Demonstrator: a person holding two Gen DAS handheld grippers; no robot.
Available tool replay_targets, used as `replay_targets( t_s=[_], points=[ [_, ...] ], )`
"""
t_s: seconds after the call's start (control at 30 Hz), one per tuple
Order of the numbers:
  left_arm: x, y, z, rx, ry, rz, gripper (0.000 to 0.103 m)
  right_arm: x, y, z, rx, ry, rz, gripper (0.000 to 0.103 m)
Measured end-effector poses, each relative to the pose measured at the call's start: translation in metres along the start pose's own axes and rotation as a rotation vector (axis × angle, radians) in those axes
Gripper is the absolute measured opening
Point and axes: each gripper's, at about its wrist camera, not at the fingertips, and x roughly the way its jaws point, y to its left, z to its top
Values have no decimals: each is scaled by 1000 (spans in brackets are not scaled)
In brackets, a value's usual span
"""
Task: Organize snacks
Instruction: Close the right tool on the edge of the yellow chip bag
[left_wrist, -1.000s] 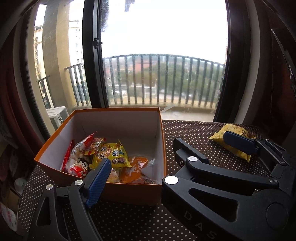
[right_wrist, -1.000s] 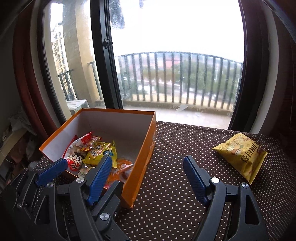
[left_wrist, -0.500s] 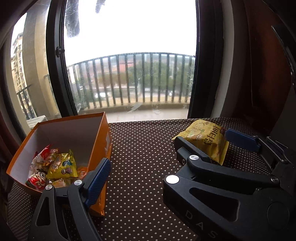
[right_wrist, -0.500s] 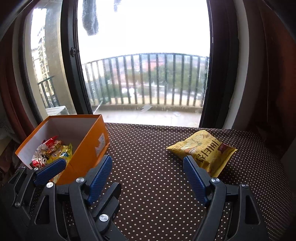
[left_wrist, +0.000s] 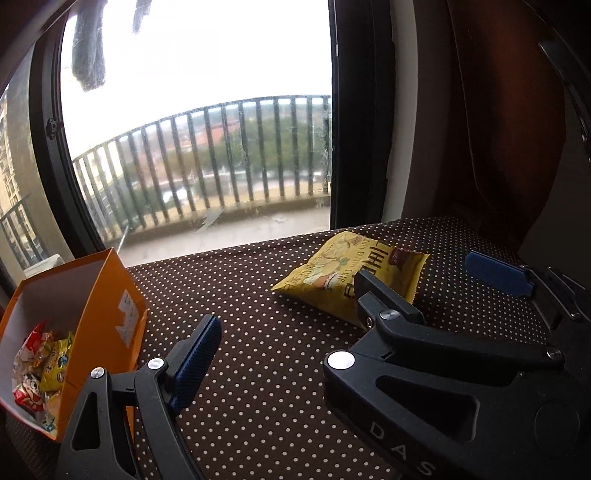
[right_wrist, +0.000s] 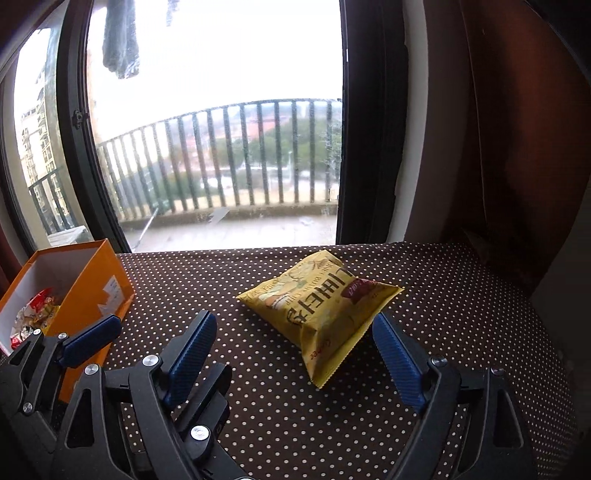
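A yellow chip bag lies flat on the brown dotted tablecloth; it also shows in the left wrist view. My right gripper is open and empty, its blue pads either side of the bag's near corner, just short of it. An orange box with several snack packets stands at the left. My left gripper is open and empty beside the box; only its left pad shows in its own view, and its fingers show in the right wrist view.
The table ends at a large window with a balcony railing behind. A dark curtain hangs at the right. The right gripper's black body fills the lower right of the left wrist view.
Both grippers have swung right, away from the box and toward the chip bag. The bag now sits close in front of the right gripper. Both stayed open.
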Motion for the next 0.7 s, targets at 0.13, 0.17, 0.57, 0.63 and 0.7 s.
replay_targets(
  t_s=[0.13,0.17,0.57,0.63,0.7],
  points=[
    [26,-11,4,16,30,-14,87,22,-18,-1,26,27,-17,92],
    [32,-13,5,16,38,-14,87,28,-21,-2,32,36,-18,92],
    [90,-16,0,-10,88,0,87,88,-42,-9,72,92,35,92],
    [98,-18,-1,-5,99,10,87,97,-44,-12,81,108,59,92],
    [104,-17,-3,-11,117,11,87,105,-44,-16,82,128,65,92]
  ],
)
